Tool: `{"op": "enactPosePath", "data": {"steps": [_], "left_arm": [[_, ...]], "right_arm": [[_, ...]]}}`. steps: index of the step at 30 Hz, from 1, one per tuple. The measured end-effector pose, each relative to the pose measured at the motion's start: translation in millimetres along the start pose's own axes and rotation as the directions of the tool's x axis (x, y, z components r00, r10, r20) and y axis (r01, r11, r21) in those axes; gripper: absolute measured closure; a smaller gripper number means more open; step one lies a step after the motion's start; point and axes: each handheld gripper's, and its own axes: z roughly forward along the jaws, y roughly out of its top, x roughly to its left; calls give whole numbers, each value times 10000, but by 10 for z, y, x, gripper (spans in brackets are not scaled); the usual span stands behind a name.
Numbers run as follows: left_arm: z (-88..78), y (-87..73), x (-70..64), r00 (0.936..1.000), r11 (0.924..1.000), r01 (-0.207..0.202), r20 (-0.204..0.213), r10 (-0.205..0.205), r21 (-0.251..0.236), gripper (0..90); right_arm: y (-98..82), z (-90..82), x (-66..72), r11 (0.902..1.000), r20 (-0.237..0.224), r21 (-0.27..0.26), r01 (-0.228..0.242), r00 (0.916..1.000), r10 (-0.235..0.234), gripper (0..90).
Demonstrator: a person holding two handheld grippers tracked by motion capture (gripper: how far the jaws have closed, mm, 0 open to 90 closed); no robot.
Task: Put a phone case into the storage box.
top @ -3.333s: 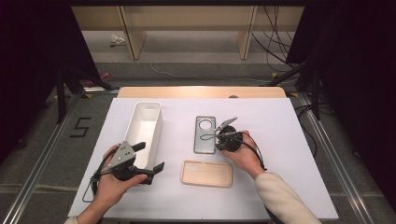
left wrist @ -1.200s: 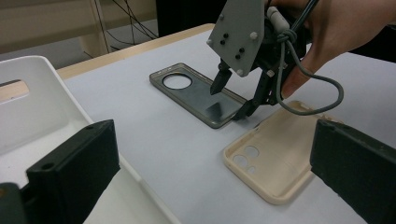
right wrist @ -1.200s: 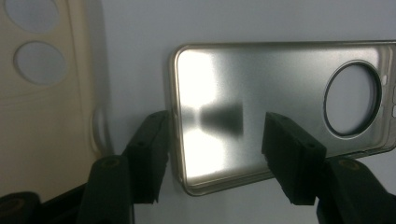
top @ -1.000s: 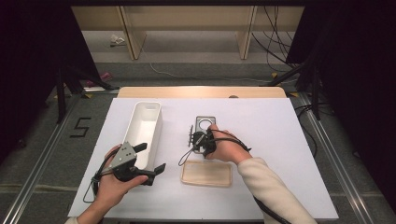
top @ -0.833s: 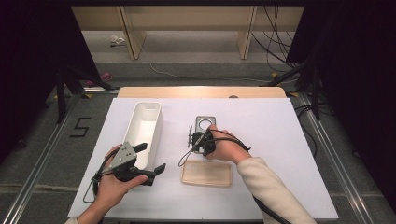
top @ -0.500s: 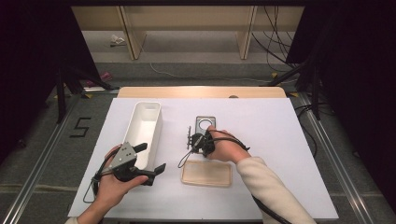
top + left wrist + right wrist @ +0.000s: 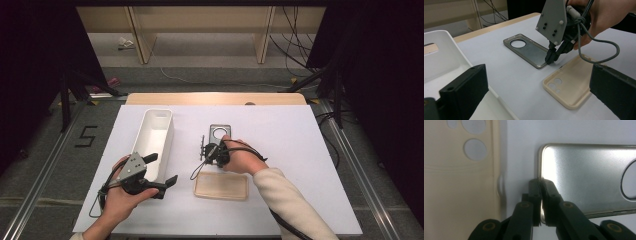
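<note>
Both right gripper (image 7: 541,182) jaws closed on grey case (image 7: 584,175) rim, apparently.

Bright table, dark surroundings, slight blur

Right claw (image 7: 540,185) has just pinched closed; left claw (image 7: 161,171) gapes wide.

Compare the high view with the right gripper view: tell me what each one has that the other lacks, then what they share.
High view alone: the white bin, the left gripper with its fingers apart, held beside the bin, both hands and the table's full spread.

Right gripper view alone: close up, the right gripper, whose fingers have just been closing, pinches the short end wall of the grey phone case.

Shared: the grey phone case, the beige phone case beside it, and the right gripper at the grey case's end.
</note>
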Motion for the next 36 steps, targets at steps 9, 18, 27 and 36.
{"op": "enactPosePath", "data": {"steps": [9,18,27,36], "left_arm": [[-1,0,1,10000,10000,-3,5,3,3,15],[-2,0,2,10000,10000,0,-23,0,-2,15],[-1,-2,4,10000,10000,-4,-20,5,9,17],[2,-3,5,10000,10000,41,-38,-41,-1,18]], "right_arm": [[-14,-2,0,9996,11,-179,-203,9998,203,883],[-51,-61,24,9981,163,-530,-321,9993,330,887],[-203,-205,78,9887,355,-1376,-591,9973,645,889],[-427,-328,174,9641,543,-2488,-924,9925,1091,891]]}}
